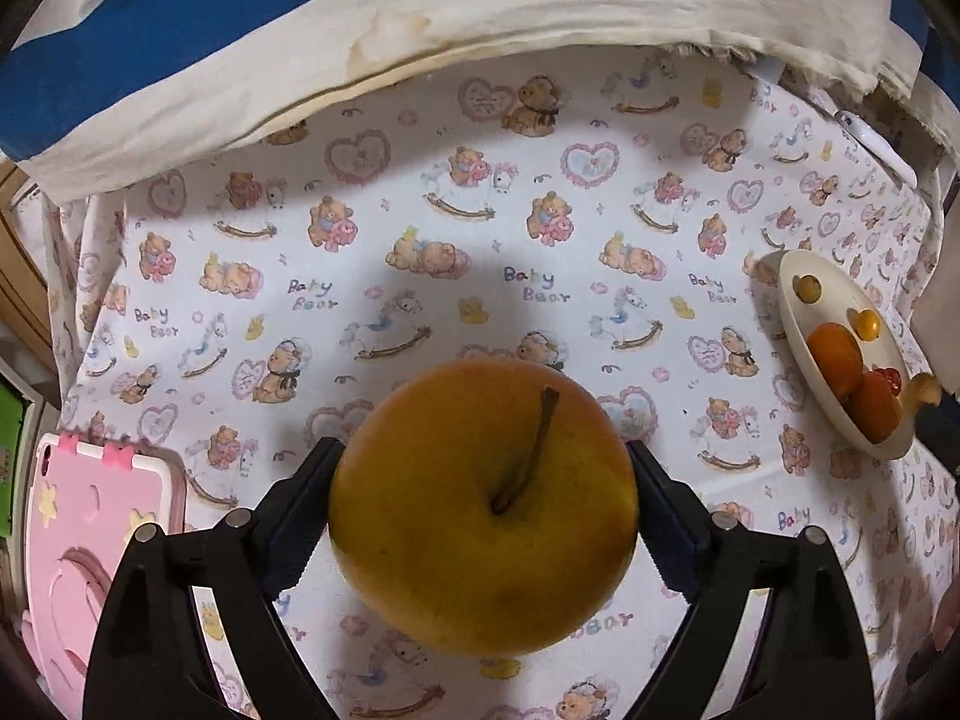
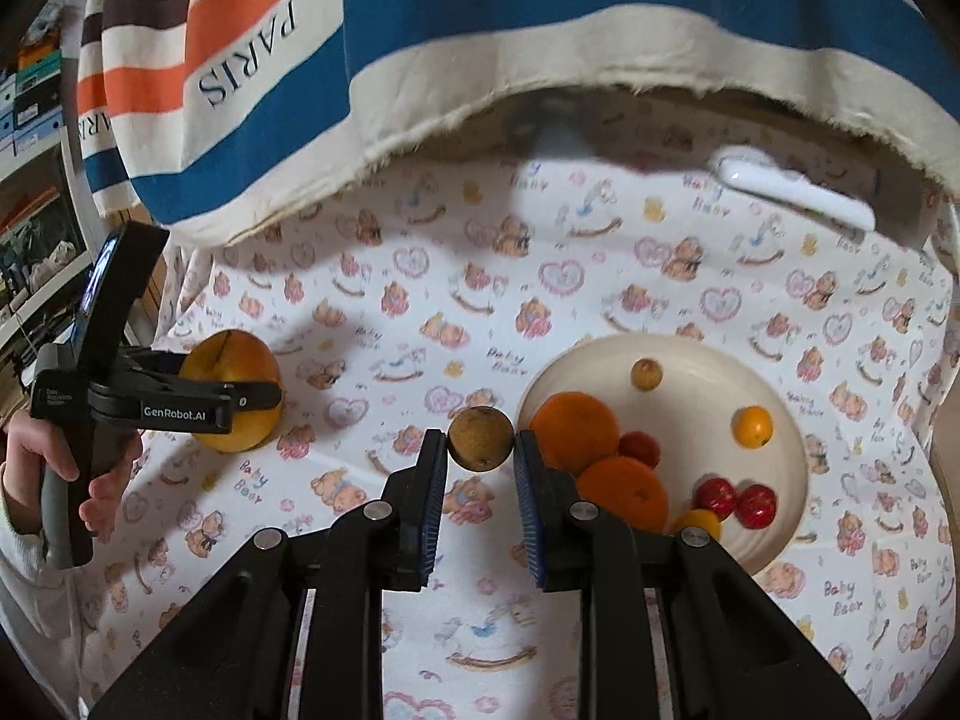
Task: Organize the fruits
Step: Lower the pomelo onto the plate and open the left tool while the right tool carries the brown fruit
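**A:** Start with the left wrist view. What have you got?

**B:** My left gripper (image 1: 486, 450) points steeply down at a large yellow-orange apple (image 1: 480, 516) with a brown stem. The apple sits between the two black fingers, and the dark pads lie against both of its flanks, so I read the tongs as clasped round it at a wide spread. Under it is the white cotton cloth printed with teddy bears (image 1: 420, 228). A cream round plate (image 1: 792, 300) with oranges on it is far over at the right edge. A pink plastic tray (image 1: 78, 516) shows at the lower left.

**A:** And the right wrist view?

**B:** My right gripper (image 2: 480, 441) is clenched on a small brown round fruit (image 2: 480, 438), pinched between the blue-edged pads at the fingertips. It hangs over the cloth (image 2: 420, 312), just left of the plate (image 2: 690, 354). On the plate I count two oranges (image 2: 573, 426) touching each other, three small red fruits (image 2: 717, 495), a small yellow-orange fruit (image 2: 752, 426) and another little brown one (image 2: 646, 373) near the far rim.

**A:** Can you see the apple from there?

**B:** Yes, at the left, well apart from the plate. The apple (image 2: 231, 354) rests on the cloth with the left gripper (image 2: 240, 384) reaching across it, and a hand (image 2: 36, 450) holds the handle. A blue, orange and cream striped fabric (image 2: 420, 30) hangs over the far side.
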Demonstrator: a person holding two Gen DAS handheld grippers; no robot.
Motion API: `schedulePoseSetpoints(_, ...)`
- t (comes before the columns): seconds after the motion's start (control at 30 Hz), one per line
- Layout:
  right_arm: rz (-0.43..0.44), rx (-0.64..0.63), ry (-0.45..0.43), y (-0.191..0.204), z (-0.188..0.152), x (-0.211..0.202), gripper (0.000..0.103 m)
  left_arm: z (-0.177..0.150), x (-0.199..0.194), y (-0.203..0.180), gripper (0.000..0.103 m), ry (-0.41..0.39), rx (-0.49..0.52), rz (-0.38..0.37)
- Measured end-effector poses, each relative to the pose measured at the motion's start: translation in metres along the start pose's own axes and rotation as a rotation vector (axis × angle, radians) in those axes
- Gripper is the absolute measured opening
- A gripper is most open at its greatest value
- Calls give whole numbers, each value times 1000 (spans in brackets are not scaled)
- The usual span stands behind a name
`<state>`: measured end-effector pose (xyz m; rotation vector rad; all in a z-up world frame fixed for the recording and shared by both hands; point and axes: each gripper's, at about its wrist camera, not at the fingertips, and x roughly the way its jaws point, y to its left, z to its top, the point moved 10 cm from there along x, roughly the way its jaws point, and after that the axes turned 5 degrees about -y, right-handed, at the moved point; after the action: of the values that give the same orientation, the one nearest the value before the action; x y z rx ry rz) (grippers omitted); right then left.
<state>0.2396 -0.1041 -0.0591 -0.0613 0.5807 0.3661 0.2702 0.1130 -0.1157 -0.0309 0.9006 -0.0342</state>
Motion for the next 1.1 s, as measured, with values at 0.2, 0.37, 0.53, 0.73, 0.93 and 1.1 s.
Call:
schedulePoseSetpoints(0.2, -29, 26, -30, -25, 1, -4, 24, 7, -17, -7, 88, -62, -3, 16)
schedulePoseSetpoints(0.37, -64, 64, -55, -55, 5, -10, 24, 18, -44, -19, 88, -136, 10, -23)
schedulePoseSetpoints(0.53, -105, 84, -111, -88, 19, -22, 24, 34, -60, -46, 88, -172, 52, -44)
schedulePoseSetpoints(0.73, -146, 111, -157, -129, 25, -30, 24, 68, -62, -109, 88, -201, 67, -138)
schedulePoseSetpoints(0.93, -148, 189, -185, -169, 16, -29, 24, 92, -36, -194, 88, -157, 123, -233)
schedulePoseSetpoints(1.1, -120, 236, -145, -184, 4, -17, 24, 105, -12, -261, 88, -115, 119, -340)
